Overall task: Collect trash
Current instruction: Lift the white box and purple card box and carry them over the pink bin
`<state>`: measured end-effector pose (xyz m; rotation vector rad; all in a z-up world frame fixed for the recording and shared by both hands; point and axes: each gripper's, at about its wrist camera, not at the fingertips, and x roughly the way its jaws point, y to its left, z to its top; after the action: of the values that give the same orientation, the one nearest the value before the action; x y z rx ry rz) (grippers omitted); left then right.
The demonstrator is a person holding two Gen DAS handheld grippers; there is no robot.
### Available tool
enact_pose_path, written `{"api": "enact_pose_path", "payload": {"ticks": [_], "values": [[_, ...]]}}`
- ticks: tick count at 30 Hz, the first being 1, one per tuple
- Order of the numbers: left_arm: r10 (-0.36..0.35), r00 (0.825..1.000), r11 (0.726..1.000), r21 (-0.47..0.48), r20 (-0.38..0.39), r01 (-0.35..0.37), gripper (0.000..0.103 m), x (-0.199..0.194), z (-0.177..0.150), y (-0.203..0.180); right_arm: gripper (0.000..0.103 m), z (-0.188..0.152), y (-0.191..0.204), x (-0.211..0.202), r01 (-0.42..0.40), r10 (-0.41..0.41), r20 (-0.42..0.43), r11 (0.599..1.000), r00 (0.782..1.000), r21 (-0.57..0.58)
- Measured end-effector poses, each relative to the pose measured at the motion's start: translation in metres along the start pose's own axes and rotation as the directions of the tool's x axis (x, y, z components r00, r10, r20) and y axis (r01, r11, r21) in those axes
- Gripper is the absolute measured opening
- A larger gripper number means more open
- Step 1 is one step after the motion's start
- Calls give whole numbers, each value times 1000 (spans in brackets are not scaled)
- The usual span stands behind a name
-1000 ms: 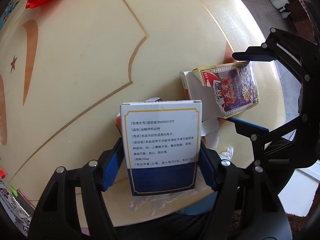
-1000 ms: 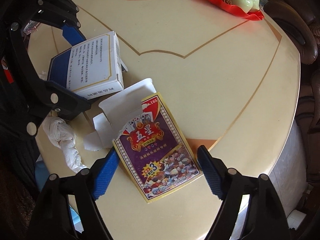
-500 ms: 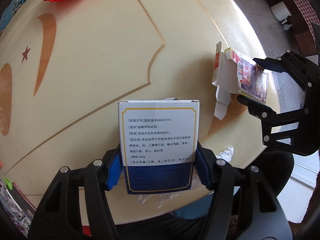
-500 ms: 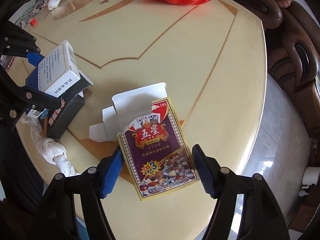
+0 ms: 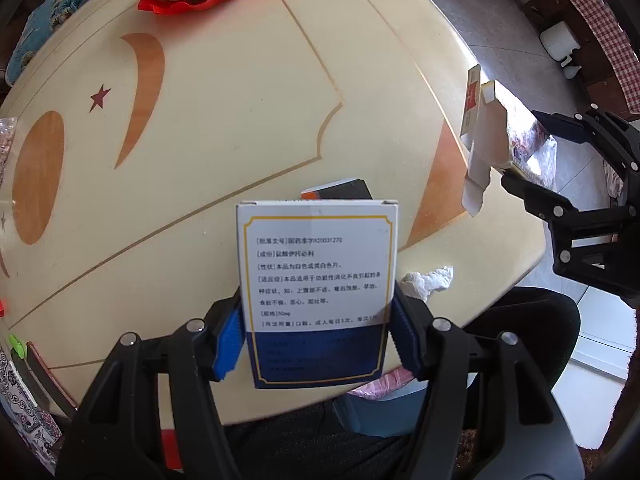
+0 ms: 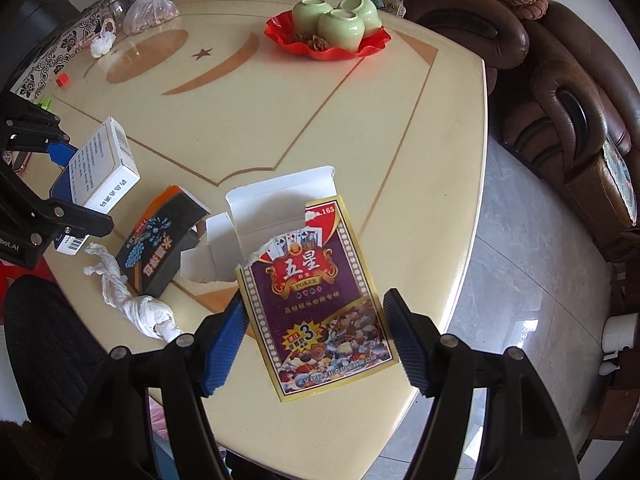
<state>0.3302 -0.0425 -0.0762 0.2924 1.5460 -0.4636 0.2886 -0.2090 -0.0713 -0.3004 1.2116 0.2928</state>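
Observation:
My left gripper is shut on a white and blue medicine box and holds it above the table's near edge; the box also shows in the right wrist view. My right gripper is shut on a torn purple poker card box and holds it lifted over the table corner; the card box shows edge-on in the left wrist view. A dark box with orange trim and a twisted white tissue lie on the table.
A red dish with three green cups stands at the far side. A plastic bag, a small tissue and a patterned cloth sit at the far left. Brown sofas flank the table.
Both grippers have risen with their boxes. The card box has come off the table. The dark box under the medicine box has come into view.

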Motion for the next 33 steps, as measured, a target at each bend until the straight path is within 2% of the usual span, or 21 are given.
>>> {"api": "enact_pose_path", "payload": {"ticks": [7, 9, 20, 27, 33], "values": [[33, 997, 999, 30, 68, -36, 61, -40, -35, -16, 67, -3, 18, -45, 19, -18, 47, 1000, 999, -11], [42, 995, 998, 36, 90, -46, 61, -49, -55, -16, 66, -8, 28, -59, 26, -24, 61, 999, 998, -20], [79, 979, 992, 81, 186, -95, 61, -85, -129, -39, 67, -46, 86, -130, 47, -36, 142, 996, 989, -75], [83, 975, 989, 101, 207, -106, 61, -84, -168, -51, 67, -77, 118, -156, 46, -29, 169, 994, 985, -95], [83, 978, 988, 110, 193, -106, 61, -69, -197, -59, 67, -103, 140, -160, 33, -14, 172, 994, 985, -104]]}}
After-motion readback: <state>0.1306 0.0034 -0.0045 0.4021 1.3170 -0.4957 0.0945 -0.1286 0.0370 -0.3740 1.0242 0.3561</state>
